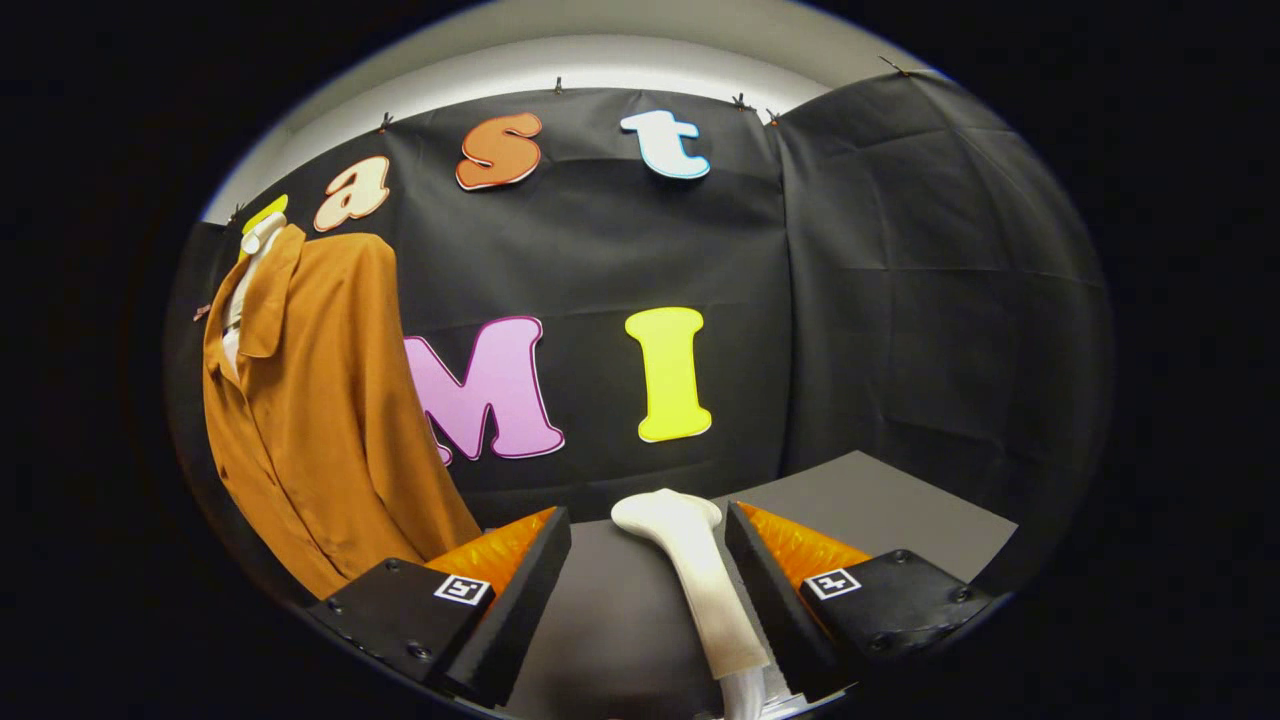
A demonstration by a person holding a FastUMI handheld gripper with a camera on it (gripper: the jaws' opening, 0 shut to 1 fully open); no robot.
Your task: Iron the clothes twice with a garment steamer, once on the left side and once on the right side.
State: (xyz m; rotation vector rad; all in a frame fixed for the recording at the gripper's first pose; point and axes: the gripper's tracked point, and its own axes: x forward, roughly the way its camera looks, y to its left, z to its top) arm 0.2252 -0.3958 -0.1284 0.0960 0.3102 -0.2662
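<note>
A brown button-up shirt (320, 400) hangs on a pale hanger (255, 235) against the black wall, left of and beyond my left finger. The white garment steamer (700, 590) lies on the grey table between my fingers. Its handle runs back toward me along the inner face of the right finger, and its rounded head points away at the fingertips. My gripper (648, 515) is open. A wide gap separates the left finger from the steamer, and I cannot tell whether the right finger touches it.
The grey table (900, 510) stretches ahead and to the right as far as the black cloth wall. The shirt's lower hem drops behind my left finger.
</note>
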